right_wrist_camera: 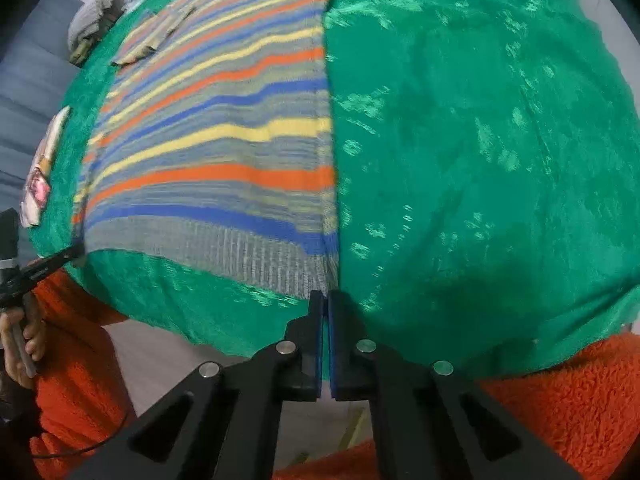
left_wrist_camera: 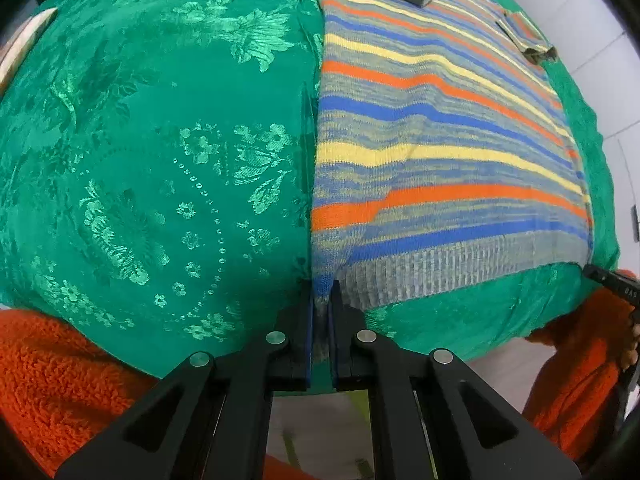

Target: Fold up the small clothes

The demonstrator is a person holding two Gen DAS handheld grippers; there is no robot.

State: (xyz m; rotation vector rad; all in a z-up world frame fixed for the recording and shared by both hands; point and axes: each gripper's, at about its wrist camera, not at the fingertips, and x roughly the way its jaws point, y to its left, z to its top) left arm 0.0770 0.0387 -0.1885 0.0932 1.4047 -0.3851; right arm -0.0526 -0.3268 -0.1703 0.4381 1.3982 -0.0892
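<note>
A striped knit sweater (left_wrist_camera: 432, 128) in grey, blue, orange and yellow lies flat on a green patterned tablecloth (left_wrist_camera: 160, 140). My left gripper (left_wrist_camera: 323, 304) is shut on the sweater's near left hem corner, with knit fabric pinched between the blue pads. In the right wrist view the sweater (right_wrist_camera: 224, 148) fills the left half. My right gripper (right_wrist_camera: 326, 308) is shut at the sweater's near right hem corner; only a thin sliver shows between the pads, so the grip on cloth is hard to confirm. Both sleeves lie folded onto the sweater's body at the far end.
The tablecloth (right_wrist_camera: 480, 160) drapes over the near table edge. A folded grey garment (right_wrist_camera: 94, 20) sits at the far left. A flat packet (right_wrist_camera: 42, 168) lies at the left table edge. Orange fleece sleeves (left_wrist_camera: 60, 380) frame the bottom of both views.
</note>
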